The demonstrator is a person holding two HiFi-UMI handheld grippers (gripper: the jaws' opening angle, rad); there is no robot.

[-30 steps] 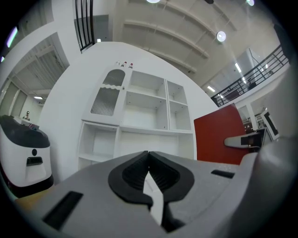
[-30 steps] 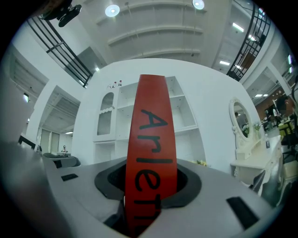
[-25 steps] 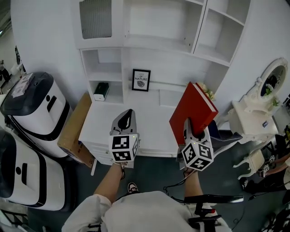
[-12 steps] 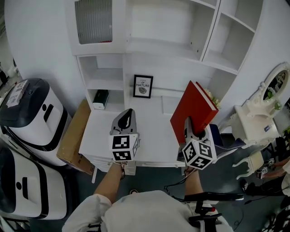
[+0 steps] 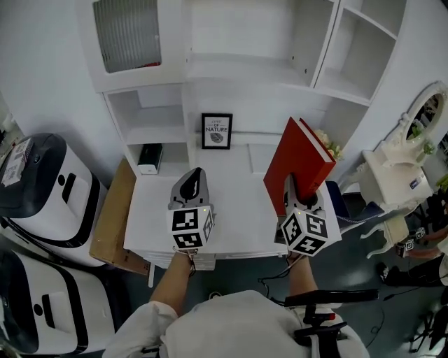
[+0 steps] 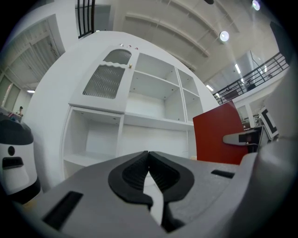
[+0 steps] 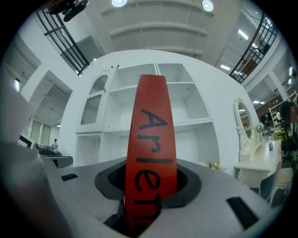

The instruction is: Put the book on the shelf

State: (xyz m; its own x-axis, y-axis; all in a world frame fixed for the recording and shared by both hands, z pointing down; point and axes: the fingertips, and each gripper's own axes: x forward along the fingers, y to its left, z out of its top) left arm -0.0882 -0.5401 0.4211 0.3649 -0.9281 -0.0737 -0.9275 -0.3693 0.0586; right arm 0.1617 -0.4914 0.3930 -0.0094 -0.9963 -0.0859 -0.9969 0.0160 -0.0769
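We hold the red book (image 5: 299, 162) upright, clamped in our right gripper (image 5: 294, 192), the shelf (image 5: 280, 70) ahead and above, left gripper (image 5: 190, 187) closed, empty, alongside; next it likely needs lifting forward into a compartment.

A mock bedroom corner set up inside a big test hall, not a real home.
Before me a tall white shelf unit (image 5: 245, 77) holds a small black-framed print (image 5: 216, 131). Right of the shelf unit stands a white carved dressing table (image 5: 388, 180) with an oval mirror (image 5: 422, 115). Left of it are two rounded white-and-black machines (image 5: 52, 189) and a brown cardboard box (image 5: 112, 210). Above the shelf unit I see a high industrial ceiling (image 7: 158, 23), round lamps (image 7: 207, 5) and black gallery railings (image 7: 63, 39).
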